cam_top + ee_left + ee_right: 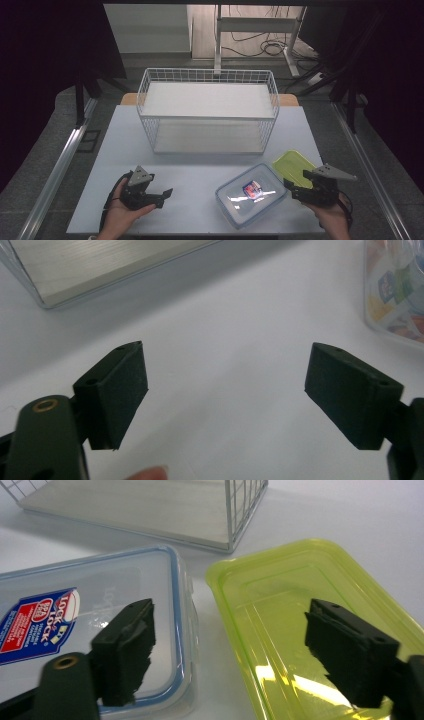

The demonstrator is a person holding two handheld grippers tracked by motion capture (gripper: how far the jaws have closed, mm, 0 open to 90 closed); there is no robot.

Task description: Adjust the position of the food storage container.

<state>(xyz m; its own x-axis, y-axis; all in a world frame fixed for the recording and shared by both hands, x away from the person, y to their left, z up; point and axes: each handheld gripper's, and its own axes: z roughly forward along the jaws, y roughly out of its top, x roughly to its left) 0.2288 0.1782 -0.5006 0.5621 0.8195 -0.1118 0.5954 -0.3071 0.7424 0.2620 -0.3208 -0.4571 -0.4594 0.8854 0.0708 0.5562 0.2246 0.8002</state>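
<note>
A clear plastic container (250,194) with a blue-rimmed lid and a red-and-blue label lies at the table's front, right of centre. Touching its right side, a yellow-green lid (291,166) lies flat. My right gripper (293,189) hovers open at the front right corner, its jaws spread over the seam between the clear container (75,615) and the green lid (300,615); the right gripper (230,611) holds nothing. At the front left my left gripper (164,197) is open over bare table, pointing toward the container (395,290). The left gripper (225,357) is empty.
A white wire basket rack (207,107) with two shelf levels stands at the middle back of the white table (200,170). Its lower shelf (100,265) lies ahead of the left gripper, and its corner (235,515) is just beyond the green lid.
</note>
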